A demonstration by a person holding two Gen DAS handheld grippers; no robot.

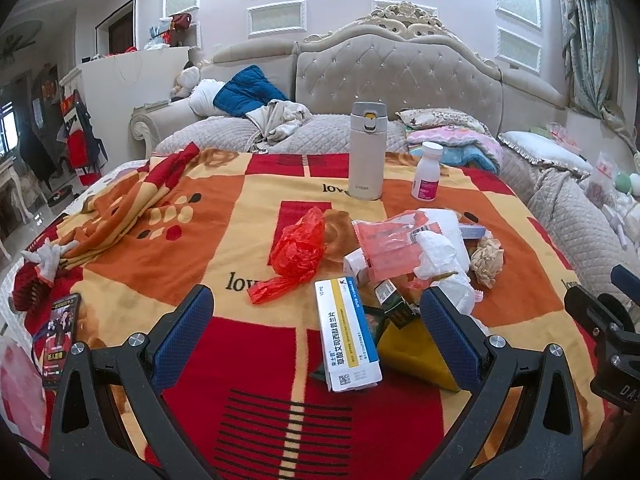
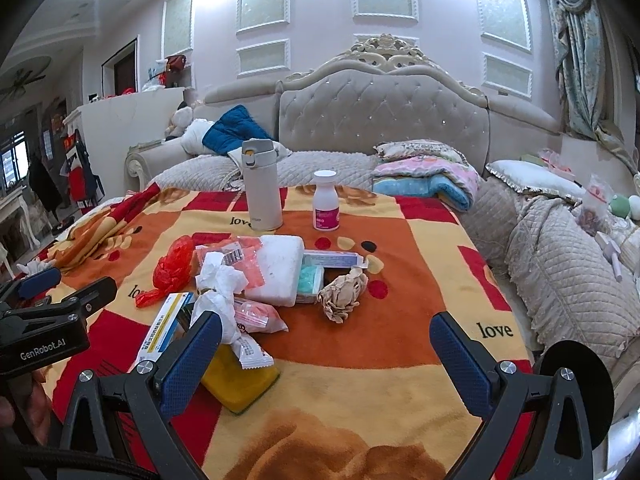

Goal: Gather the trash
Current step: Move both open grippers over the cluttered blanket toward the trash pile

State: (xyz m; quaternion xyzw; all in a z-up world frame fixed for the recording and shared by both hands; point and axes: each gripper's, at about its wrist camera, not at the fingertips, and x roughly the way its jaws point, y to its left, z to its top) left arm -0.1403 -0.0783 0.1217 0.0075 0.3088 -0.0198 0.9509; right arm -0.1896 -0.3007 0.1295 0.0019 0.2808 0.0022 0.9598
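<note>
Trash is all on the blanket (image 1: 168, 248), piled mid-table, nothing collected as far as I can see. No bin or bag-for-trash visible in either view, so can't tell where it's meant to go.

Pile contents:
- red bag (image 1: 298, 250), crumpled, left edge of the pile, lying apart from the rest
- pill box (image 1: 346, 332), white/blue/yellow, flat, nearest the left gripper, its far end against the pile
- white tissue (image 2: 218, 280), wadded, on top of the pink packets (image 2: 248, 260)
- brown wad (image 2: 344, 290), right side of pile, just beside a teal packet (image 2: 311, 278)
- white pad (image 2: 280, 270) under/behind the packets, tube box (image 2: 334, 259) touching its far right edge
- yellow sponge (image 2: 240, 380), nearest the right gripper, a small wrapper (image 2: 252, 350) overlapping it

Not trash by the look of it: flask (image 1: 366, 152) and pill bottle (image 1: 427, 172), both upright at the far side, well apart from the pile. Phone (image 1: 56, 340) at the left edge, screen lit.

Left gripper (image 1: 316, 320): fingers spread wide, empty, pill box sits between them in view, no contact. Right gripper (image 2: 326, 340): fingers spread wide, empty, hovering over bare blanket near the sponge and brown wad.

Judgement: task at the start, zero pieces picked. Whole pile left. Pill box is the likely first grab for the left, sponge or brown wad for the right. The thin, floppy bag and the tissue will likely need a low pinch.
</note>
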